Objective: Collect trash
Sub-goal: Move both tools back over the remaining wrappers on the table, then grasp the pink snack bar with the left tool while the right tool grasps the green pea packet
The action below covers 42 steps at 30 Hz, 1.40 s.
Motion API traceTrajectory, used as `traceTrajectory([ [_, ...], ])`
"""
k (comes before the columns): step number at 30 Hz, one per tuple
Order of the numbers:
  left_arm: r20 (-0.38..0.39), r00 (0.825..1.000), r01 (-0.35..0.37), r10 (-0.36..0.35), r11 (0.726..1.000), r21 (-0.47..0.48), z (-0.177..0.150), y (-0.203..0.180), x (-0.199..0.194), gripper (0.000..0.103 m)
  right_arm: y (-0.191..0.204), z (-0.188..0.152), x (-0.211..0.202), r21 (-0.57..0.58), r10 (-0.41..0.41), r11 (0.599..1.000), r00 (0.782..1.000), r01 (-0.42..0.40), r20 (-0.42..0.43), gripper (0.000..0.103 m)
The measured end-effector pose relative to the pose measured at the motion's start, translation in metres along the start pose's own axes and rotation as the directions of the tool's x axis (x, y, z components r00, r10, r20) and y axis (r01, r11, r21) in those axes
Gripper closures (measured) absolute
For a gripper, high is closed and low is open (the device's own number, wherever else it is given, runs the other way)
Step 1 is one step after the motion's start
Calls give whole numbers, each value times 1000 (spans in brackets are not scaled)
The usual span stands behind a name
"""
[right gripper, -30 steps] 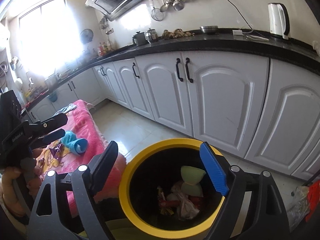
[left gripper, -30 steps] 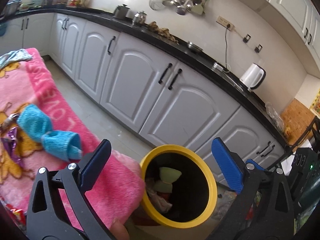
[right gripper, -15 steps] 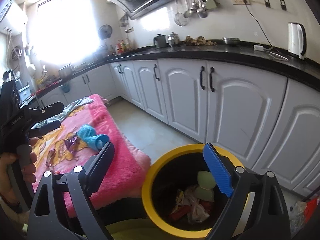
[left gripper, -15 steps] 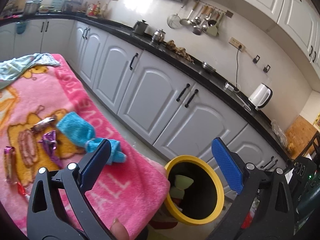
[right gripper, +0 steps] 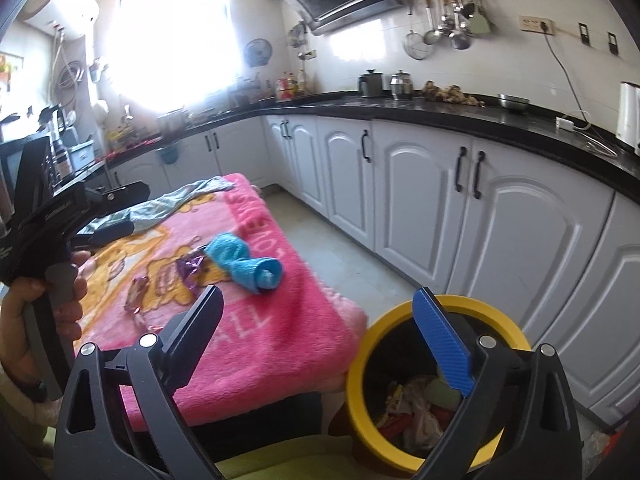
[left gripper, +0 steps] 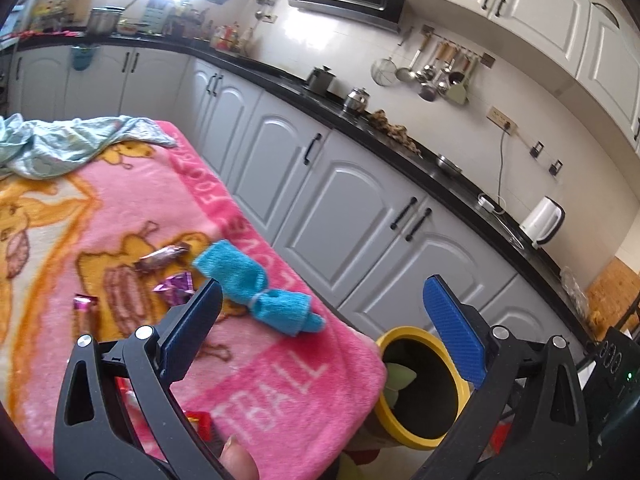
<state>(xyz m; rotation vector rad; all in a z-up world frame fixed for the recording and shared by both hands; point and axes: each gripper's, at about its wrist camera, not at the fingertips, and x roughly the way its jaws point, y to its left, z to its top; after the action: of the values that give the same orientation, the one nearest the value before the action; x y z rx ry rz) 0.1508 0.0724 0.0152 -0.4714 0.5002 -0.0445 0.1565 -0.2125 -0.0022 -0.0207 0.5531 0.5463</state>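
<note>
Bin: yellow-rimmed bin stands on the floor just beside the near corner of the pink blanket; crumpled wrappers and a pale green scrap already lie inside.
Trash outstanding: brown wrapper, purple foil wrapper and a small pink foil wrapper lie apart from one another on the blanket; a red packet shows partly behind the left claw's near finger.
Non-trash, judged: blue rolled cloth lies just beside the purple wrapper; a pale green garment sits at the far end of the blanket.
Left gripper: jaws wide, nothing between them, aimed across the blanket.
Right gripper: jaws opening, already wide, nothing between them, over the bin's edge.
Handling, judged: wrappers are very light, thin, crinkly and slick; they collapse under pinch and are not fragile. The plush blanket gives underneath and may snag a fingertip.
Grip point, judged: take the purple wrapper across its raised crumpled middle; take the brown wrapper across its narrow width near the centre, not at a twisted end.
Risk, judged: closing near the purple wrapper could catch the blue cloth too.
</note>
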Motion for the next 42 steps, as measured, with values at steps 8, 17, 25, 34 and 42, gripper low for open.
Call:
traceTrajectory([
  [8,22,999,-47,48,998,-30,2,30,-18,11,42,-3,8,-62,68,996,997,-69,-27,9],
  [17,55,993,-99,103,993,-71,6,64,-39,11,98,-16,25,-130,155,977,982,-168,-105,8],
  [25,63,985,-150,158,981,-120,8,95,-49,11,141,-35,41,-185,211,952,959,-245,-189,8],
  [34,22,976,-212,217,965,-153,3,130,-44,11,171,-56,68,-197,229,936,930,-291,-288,8],
  [42,-87,955,-293,282,940,-176,-20,170,-18,11,187,-73,105,-178,229,933,896,-314,-381,8],
])
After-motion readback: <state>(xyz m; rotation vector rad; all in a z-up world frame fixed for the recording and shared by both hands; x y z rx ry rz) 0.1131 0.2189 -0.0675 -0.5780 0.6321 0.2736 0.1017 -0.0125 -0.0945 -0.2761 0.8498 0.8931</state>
